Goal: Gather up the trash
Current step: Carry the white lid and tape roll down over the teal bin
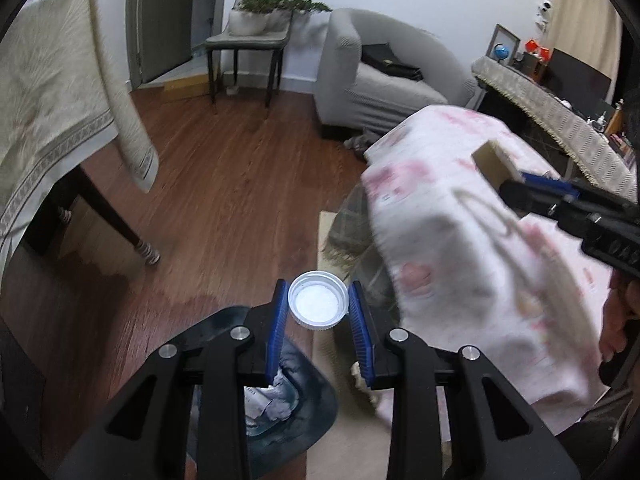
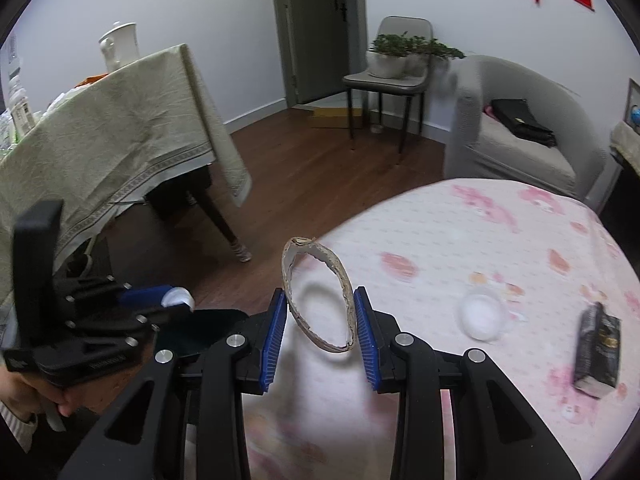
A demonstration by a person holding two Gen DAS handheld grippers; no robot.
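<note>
- Left hand-held gripper [image 1: 318, 312]: we see it pinching a white cap [image 1: 318, 305] over wood floor, dark bin [image 1: 280, 408] at 6 o'clock.
- Right hand-held gripper [image 2: 320, 320] pinches a cardboard ring [image 2: 318, 296] above the pink-flowered bench [image 2: 480, 240].

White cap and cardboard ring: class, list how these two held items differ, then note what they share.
1. The white cap is a closed, ridged plastic disc; the cardboard ring is an open brown hoop with frayed edges.
2. The cap looks rigid and perfectly round; the ring is squashed into an oval.
3. The left tongs grip the cap; the right tongs grip the ring.
Shared: both are round and pinched between blue pads.
</note>
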